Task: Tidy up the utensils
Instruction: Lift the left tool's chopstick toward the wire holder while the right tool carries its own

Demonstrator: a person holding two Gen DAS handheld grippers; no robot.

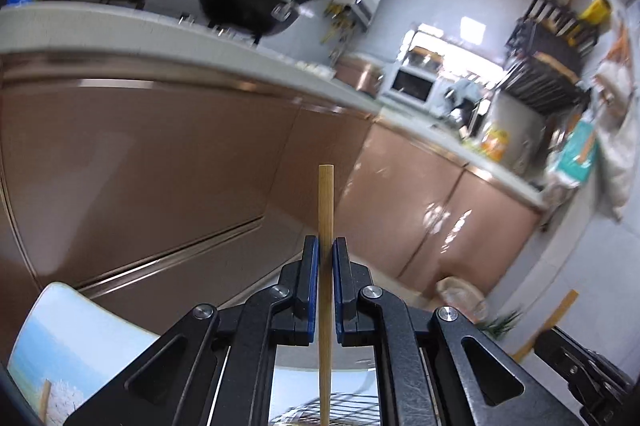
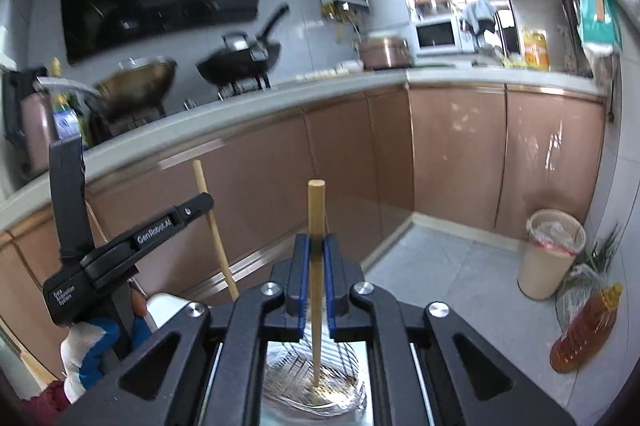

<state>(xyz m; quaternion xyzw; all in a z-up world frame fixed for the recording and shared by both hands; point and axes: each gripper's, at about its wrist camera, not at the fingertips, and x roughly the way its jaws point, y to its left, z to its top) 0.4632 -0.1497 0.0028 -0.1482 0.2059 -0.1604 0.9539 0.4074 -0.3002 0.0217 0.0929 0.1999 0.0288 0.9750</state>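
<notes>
Above a wire-mesh basket [image 2: 316, 382], left gripper [image 1: 325, 246] and right gripper [image 2: 316, 242] each had jaws clamped on an upright chopstick [image 1: 325, 209] [image 2: 315, 209], both apparently yet to be stowed.

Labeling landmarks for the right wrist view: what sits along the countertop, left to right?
Brass-colored wok → black wok → copper rice cooker → white microwave → yellow oil jug.
</notes>
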